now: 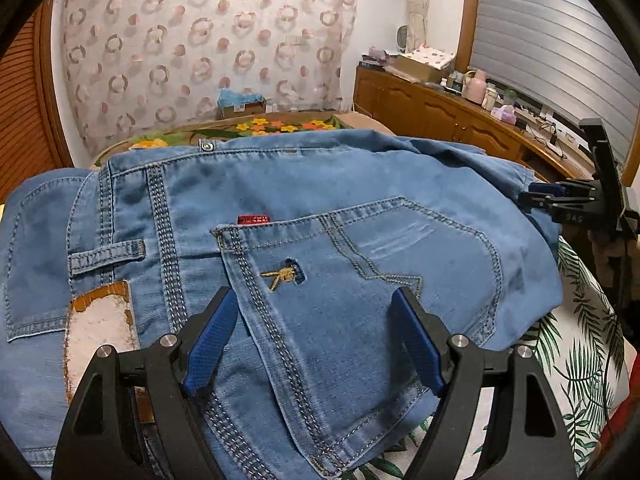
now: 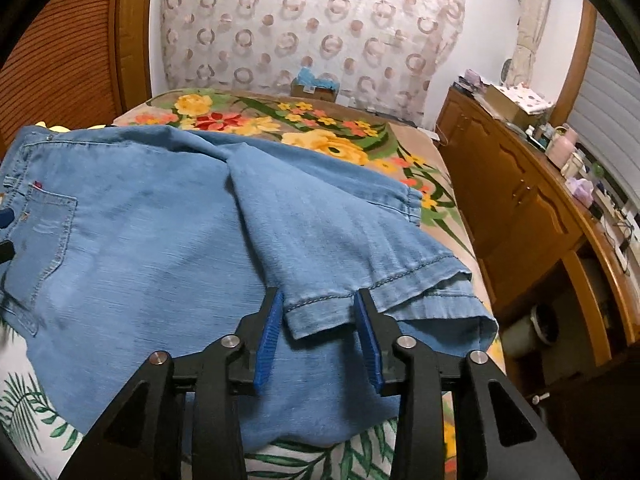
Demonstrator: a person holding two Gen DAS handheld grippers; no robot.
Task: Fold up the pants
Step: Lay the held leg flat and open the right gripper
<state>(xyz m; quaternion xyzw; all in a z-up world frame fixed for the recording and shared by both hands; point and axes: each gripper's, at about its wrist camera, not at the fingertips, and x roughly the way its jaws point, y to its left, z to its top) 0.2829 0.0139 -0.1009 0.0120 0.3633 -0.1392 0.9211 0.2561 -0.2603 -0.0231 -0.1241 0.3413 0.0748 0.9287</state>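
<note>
Pants (image 2: 160,216) — light blue denim, lying on the bed across a leaf-print sheet (image 2: 24,412) with a floral cover (image 2: 320,140) behind. Right gripper (image 2: 320,336) is spread, pads not pressing; the hemmed cuff (image 2: 320,304) of the folded-over leg sits between them, loose. Left gripper (image 1: 316,340) is wide open over the seat, just above the back pocket (image 1: 360,264), holding nothing.

Progress, as I read it: the leg end is already laid back over the upper part, so one lengthwise fold looks done. Cuffs are not squared — a second hem (image 2: 448,300) fans out to the right. Left to do: align, then likely one more fold.

Material: soft, thin denim, heavy contrast topstitching, worn leather waistband patch (image 1: 100,320), small red tab (image 1: 254,219). Drapes limp, creases easily.
</note>
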